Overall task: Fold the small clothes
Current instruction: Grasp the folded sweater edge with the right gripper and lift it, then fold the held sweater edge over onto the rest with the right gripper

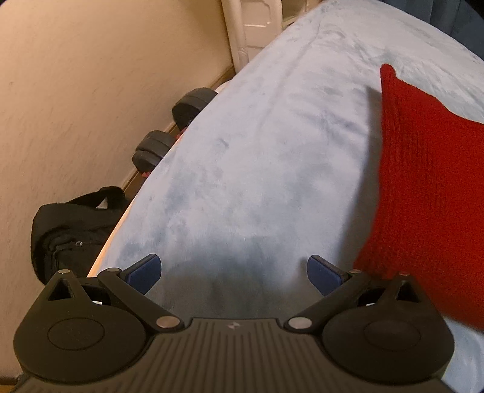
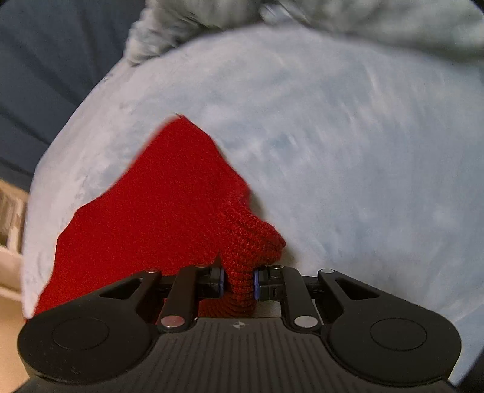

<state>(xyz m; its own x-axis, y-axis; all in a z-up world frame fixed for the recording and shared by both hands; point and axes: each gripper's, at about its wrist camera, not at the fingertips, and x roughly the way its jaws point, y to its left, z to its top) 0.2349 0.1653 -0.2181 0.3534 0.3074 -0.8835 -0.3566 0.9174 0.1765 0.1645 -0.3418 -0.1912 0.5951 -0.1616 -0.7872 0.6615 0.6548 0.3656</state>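
Note:
A red knitted garment (image 2: 169,205) lies partly lifted over a pale blue fleece blanket (image 2: 348,145). My right gripper (image 2: 239,282) is shut on a bunched edge of the red knit, which bulges out between its blue pads. In the left wrist view the same red garment (image 1: 429,187) hangs at the right side, raised off the blanket (image 1: 248,157). My left gripper (image 1: 234,273) hovers just left of the garment with its jaws wide apart and nothing between them.
Beside the bed's left edge stand dark dumbbells (image 1: 169,130) and a black bag (image 1: 72,232) against a beige wall (image 1: 75,84). A rumpled grey fleece (image 2: 302,21) lies at the blanket's far end, next to dark blue fabric (image 2: 45,60).

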